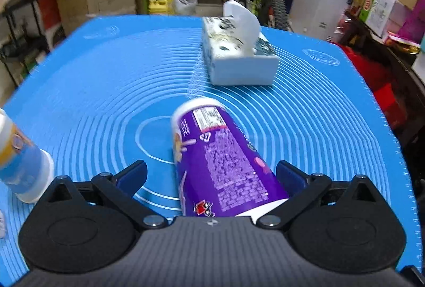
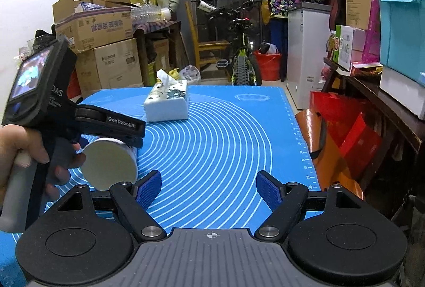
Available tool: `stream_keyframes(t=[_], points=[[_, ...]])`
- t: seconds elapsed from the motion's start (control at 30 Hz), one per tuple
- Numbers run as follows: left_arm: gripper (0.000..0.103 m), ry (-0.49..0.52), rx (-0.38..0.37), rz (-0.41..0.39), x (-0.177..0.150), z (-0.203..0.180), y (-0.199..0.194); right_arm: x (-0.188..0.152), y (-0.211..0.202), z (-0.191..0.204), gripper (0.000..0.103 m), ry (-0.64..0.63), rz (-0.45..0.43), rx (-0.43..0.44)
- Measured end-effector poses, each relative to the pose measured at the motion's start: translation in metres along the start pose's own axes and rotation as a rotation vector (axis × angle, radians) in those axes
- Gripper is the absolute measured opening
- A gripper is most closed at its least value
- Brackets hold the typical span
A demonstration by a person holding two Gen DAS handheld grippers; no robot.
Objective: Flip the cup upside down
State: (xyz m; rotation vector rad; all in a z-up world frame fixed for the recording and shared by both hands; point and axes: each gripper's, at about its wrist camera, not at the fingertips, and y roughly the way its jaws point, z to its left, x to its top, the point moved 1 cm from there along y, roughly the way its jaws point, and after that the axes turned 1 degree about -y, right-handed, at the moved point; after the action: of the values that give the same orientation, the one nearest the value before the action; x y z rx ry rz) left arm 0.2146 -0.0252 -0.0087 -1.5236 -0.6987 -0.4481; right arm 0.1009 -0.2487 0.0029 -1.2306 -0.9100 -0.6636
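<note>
Cup (image 1: 220, 162) on its side between the fingers of the left gripper (image 1: 211, 175), a tapering paper cylinder in glossy purple with dense white print and a white band at each end. It points toward twelve o'clock in the left wrist view, slightly tilted, and its wide end disappears under the gripper body. The left gripper's blue ribbed pads (image 1: 289, 175) stand spread; the one at three o'clock looks to touch the cup wall, the one at nine o'clock stands apart from it, so no squeeze shows. From the right wrist view the same cup (image 2: 110, 164) shows one flat, pale, round end under the black arm of the left gripper (image 2: 124, 131), whose handle sits in a hand (image 2: 29, 148).

Right gripper (image 2: 209, 188): fingers wide apart, nothing between them, over the bare blue mat (image 2: 225, 140). That mat is smooth, printed with thin white rings.

One tissue box (image 1: 236, 53), a soft white rectangular pack with dark blotchy print, lies at twelve o'clock beyond the cup, one white tissue sticking up from its slot. One more cylinder, a white bottle (image 1: 21, 159) with blue and orange labelling, leans in at nine o'clock; its contents cannot be told.
</note>
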Motion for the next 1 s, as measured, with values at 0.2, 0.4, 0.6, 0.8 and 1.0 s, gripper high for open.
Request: stream_keyframes(t=[0.2,0.4,0.6,0.8,1.0], points=[[0.081,0.021,-0.058,0.013,-0.002,-0.006,-0.012,-0.003,0.000,0.002,0.082,0.007,0.005,0.005],[0.077,0.018,-0.066,-0.001,-0.002,-0.006,-0.020,-0.003,-0.006,0.003,0.082,0.008,-0.003,-0.003],[0.075,0.048,-0.094,-0.012,-0.006,-0.006,-0.036,-0.002,-0.013,0.002,0.082,0.018,-0.011,-0.010],[0.075,0.068,-0.117,-0.021,-0.019,-0.001,-0.059,-0.004,-0.022,0.007,0.082,0.008,-0.016,-0.007],[0.075,0.099,-0.157,-0.023,-0.044,0.004,-0.093,-0.004,-0.037,0.010,0.081,0.013,-0.031,-0.005]])
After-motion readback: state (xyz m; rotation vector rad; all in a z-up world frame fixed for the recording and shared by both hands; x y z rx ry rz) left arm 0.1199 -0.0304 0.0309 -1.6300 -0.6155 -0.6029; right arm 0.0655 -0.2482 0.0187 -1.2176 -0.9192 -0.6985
